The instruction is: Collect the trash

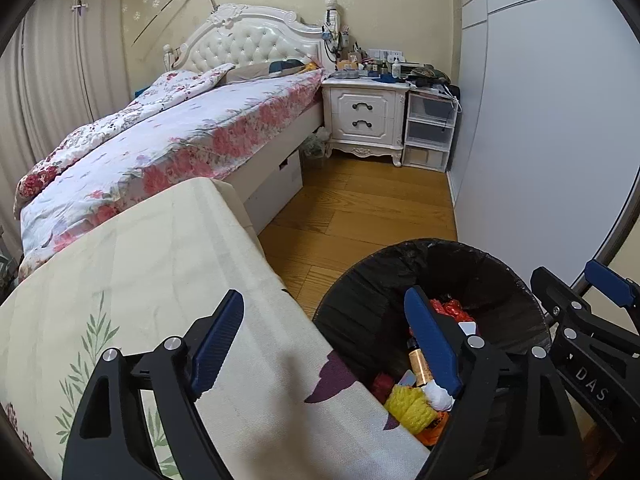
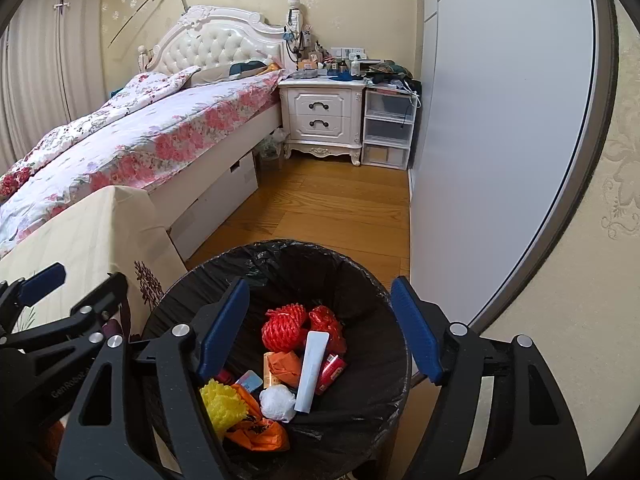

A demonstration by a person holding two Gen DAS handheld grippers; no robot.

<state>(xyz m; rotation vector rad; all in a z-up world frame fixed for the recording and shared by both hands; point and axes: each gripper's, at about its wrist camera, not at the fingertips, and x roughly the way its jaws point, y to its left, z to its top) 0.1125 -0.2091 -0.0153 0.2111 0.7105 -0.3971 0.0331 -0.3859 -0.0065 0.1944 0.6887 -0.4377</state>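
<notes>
Two claws hang over the bin (image 2: 276, 264), both spread wide with nothing between their blue pads. No earlier view is at hand, so only their stance can be told. Seen from its own camera, the left claw (image 1: 324, 340) straddles the bin's near-left rim, one finger over the cloth-covered table (image 1: 140, 264) just beside the bin, the other over the bin's mouth. The right claw (image 2: 320, 328) sits squarely above the bin's opening, touching none of the trash.

One bin stands on the wooden floor (image 2: 340, 208), lined with a black bag. Inside it lie two red net balls (image 2: 284, 326), one yellow net wad (image 2: 222, 402), one white net wad (image 2: 277, 402), one white tube (image 2: 312, 368) slanting across the heap, one orange bag (image 2: 256, 428) at the near edge, one crumpled orange wrapper (image 2: 284, 364), one small red packet (image 2: 330, 368) and one pale blue card (image 2: 248, 380). The pile is tangled, so further pieces beneath cannot be counted.

Beyond the bin stand one bed (image 2: 140, 136) and one white nightstand (image 2: 320, 116).
</notes>
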